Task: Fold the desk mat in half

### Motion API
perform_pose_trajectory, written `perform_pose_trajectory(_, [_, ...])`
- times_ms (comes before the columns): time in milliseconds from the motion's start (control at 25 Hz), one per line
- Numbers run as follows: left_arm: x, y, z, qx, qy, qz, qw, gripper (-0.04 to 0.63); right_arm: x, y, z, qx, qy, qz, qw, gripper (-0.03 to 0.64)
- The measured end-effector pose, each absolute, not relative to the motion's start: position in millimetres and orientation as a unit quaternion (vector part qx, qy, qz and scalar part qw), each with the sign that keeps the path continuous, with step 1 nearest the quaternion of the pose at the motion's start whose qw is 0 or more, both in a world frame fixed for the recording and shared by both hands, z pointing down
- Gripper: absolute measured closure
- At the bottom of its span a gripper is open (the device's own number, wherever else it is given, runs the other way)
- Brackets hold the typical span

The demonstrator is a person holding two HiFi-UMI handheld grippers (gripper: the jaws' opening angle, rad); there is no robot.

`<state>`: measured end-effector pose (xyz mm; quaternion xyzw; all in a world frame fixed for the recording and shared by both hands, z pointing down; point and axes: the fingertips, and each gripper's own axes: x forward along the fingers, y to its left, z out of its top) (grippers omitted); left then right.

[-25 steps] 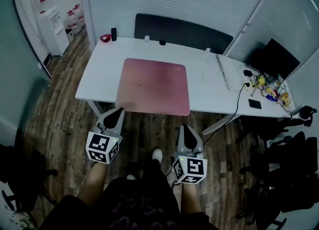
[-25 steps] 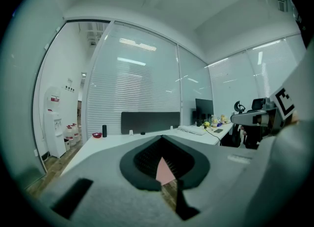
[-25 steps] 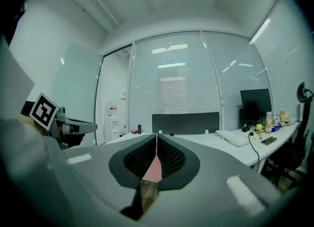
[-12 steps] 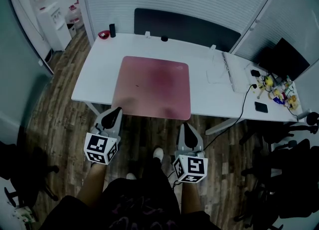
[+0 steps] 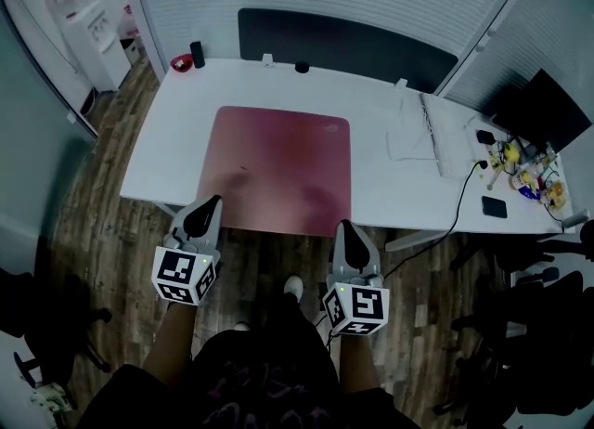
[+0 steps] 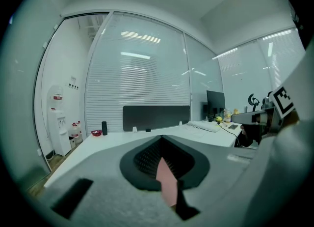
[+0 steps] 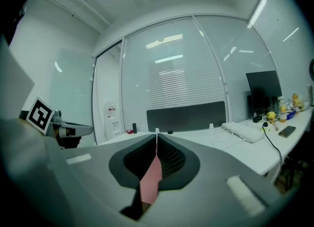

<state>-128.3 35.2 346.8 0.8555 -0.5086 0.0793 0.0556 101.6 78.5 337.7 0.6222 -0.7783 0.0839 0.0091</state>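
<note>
Left tool and right tool hover closed, empty, by the near corners of the mat, lying flat on the desk. Best to open both, pinch each corner evenly, lift together.

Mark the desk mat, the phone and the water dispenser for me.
desk mat (image 5: 278,162), head view, middle of its pink top.
phone (image 5: 495,206), head view, centre of its dark face.
water dispenser (image 5: 93,37), head view, its white front.

Matt pink desk mat, smooth white desk top, wood-grain plank floor, dark matt desk screen
</note>
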Motion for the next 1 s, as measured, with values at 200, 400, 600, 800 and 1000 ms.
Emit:
perform_pose_trajectory(200, [-118, 1, 353, 0.85, -0.515, 0.08, 0.071, 0.595, 118, 45, 343, 0.623, -0.777, 0.086, 0.009, 0.611])
perform_pose_trajectory(400, [-95, -30, 356, 0.846, -0.522, 0.083, 0.07, 0.595, 140, 10, 352, 0.617, -0.781, 0.097, 0.018, 0.611])
perform_pose_trajectory(600, [-85, -53, 360, 0.837, -0.535, 0.089, 0.075, 0.595, 157, -22, 353, 0.615, -0.783, 0.093, 0.012, 0.611])
perform_pose_trajectory(800, [-83, -71, 357, 0.824, -0.554, 0.091, 0.075, 0.595, 166, -49, 353, 0.602, -0.792, 0.101, 0.006, 0.612])
perform_pose_trajectory(1000, [-78, -80, 355, 0.816, -0.566, 0.098, 0.07, 0.594, 170, -67, 356, 0.589, -0.8, 0.112, 0.004, 0.611])
